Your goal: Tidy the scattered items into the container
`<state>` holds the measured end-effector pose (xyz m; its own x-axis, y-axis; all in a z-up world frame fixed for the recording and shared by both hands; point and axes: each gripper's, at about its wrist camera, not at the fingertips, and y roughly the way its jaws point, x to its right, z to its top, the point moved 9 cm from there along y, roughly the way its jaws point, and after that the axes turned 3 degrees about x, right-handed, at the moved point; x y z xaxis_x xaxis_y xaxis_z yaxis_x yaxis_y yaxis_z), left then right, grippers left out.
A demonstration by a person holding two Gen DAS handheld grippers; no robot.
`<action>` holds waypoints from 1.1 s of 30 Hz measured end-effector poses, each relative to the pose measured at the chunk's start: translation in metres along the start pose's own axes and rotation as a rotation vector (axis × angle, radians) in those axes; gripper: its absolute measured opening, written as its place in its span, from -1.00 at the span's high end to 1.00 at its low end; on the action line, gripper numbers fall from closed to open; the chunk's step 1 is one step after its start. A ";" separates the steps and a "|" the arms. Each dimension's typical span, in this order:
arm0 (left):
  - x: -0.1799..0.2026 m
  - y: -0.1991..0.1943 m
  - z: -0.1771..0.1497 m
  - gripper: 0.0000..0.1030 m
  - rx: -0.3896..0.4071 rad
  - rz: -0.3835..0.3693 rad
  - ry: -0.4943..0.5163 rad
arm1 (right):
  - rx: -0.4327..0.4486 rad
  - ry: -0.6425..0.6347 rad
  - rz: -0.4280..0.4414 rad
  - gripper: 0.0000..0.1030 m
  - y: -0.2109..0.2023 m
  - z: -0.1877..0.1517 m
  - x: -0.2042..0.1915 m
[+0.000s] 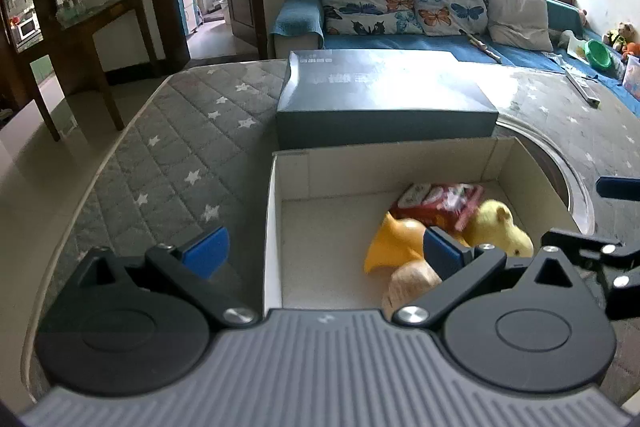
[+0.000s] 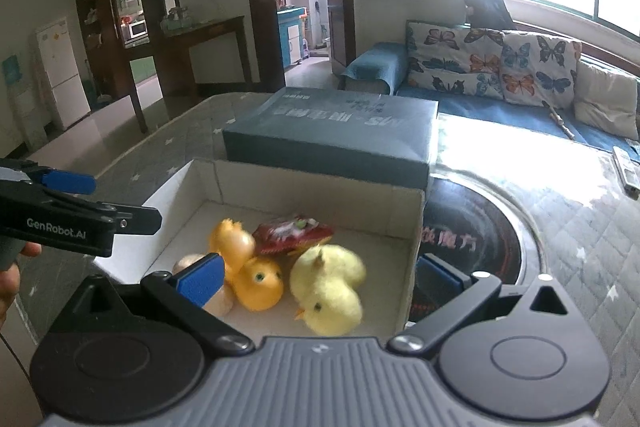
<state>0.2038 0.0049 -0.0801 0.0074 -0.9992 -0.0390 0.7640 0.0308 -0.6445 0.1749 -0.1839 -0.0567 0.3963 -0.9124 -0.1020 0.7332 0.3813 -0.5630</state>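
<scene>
Open cardboard box (image 2: pixel 414 227) on the quilted table (image 1: pixel 168 147), holding an orange duck (image 2: pixel 256 279), yellow chick (image 2: pixel 328 291), red packet (image 2: pixel 294 233) and tan object (image 1: pixel 408 283). Left gripper (image 1: pixel 328 253) and right gripper (image 2: pixel 320 273): fingers apart, empty. "GenRobot.AI" is legible only in the right-wrist view. Dark box (image 1: pixel 384 95) abuts the far wall; left half is free.

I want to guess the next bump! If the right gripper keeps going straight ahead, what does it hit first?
Probably the fluffy yellow chick inside the cardboard box. It lies between the open right gripper fingers, nearest ahead, though depth is hard to judge.
</scene>
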 end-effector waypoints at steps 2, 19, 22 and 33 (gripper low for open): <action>-0.005 0.008 0.009 -1.00 -0.001 -0.003 -0.008 | 0.009 0.004 -0.004 -1.00 0.004 0.010 0.007; -0.073 0.116 0.094 -1.00 -0.047 -0.056 -0.217 | 0.006 0.142 -0.013 -1.00 0.104 0.081 0.092; -0.082 0.140 0.101 -1.00 -0.064 -0.065 -0.248 | -0.020 0.190 0.004 -1.00 0.129 0.082 0.104; -0.087 0.206 0.104 -1.00 -0.108 -0.180 -0.376 | -0.085 0.275 0.048 -1.00 0.188 0.063 0.125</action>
<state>0.4273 0.0951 -0.1303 0.1297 -0.9278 0.3498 0.7031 -0.1627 -0.6923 0.3976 -0.2166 -0.1235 0.2558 -0.9042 -0.3420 0.6636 0.4215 -0.6180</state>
